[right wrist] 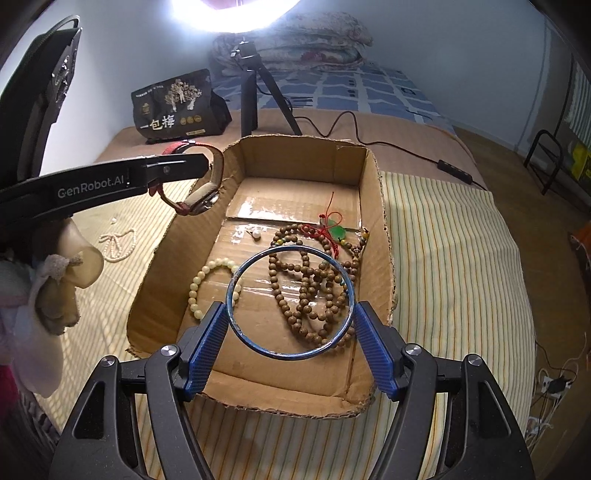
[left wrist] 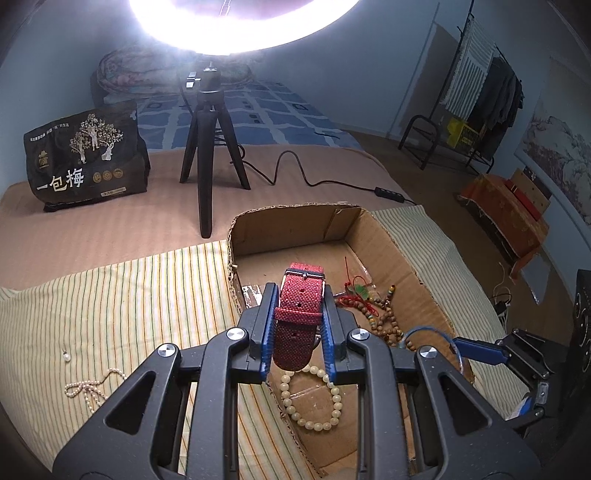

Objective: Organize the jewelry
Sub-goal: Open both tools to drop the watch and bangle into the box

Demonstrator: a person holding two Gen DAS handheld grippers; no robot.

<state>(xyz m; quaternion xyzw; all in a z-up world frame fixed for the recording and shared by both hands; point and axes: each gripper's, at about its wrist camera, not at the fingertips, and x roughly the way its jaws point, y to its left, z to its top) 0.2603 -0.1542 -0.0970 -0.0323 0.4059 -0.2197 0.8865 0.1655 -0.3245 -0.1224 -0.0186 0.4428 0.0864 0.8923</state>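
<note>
Bed (right wrist: 461,229) is carrying a striped cloth (left wrist: 122,295) with a shallow cardboard box (right wrist: 373,206) sitting on it. Behind the box a black tripod (left wrist: 207,158) is standing under a glaring ring light (left wrist: 243,26), beside a dark snack bag (left wrist: 86,155).

Left claw (left wrist: 297,325) is angling downward over the near-left part of the box, its blue pads (left wrist: 269,339) clamping the red woven strap of a wristwatch (left wrist: 299,314). In the right wrist view the watch is hanging in the air above the box's left wall, case lowest, clear of the cardboard.

Right claw (right wrist: 291,332) is tilting down steeply over the box's near end, its pads spread wide and pressing on opposite sides of a blue bangle (right wrist: 290,302). The bangle is being held off the box floor, ring face-on to the camera.

Lying in the box: a long strand of brown wooden beads (right wrist: 314,291) at centre-right, a red cord with a green pendant (right wrist: 338,232) beyond it, a cream bead bracelet (right wrist: 207,284) at left, a single pearl piece (right wrist: 255,233) near the middle.

Outside, on the cloth to the left: a pearl necklace (left wrist: 88,387) and a small pearl drop (left wrist: 67,357), well apart from the box.
</note>
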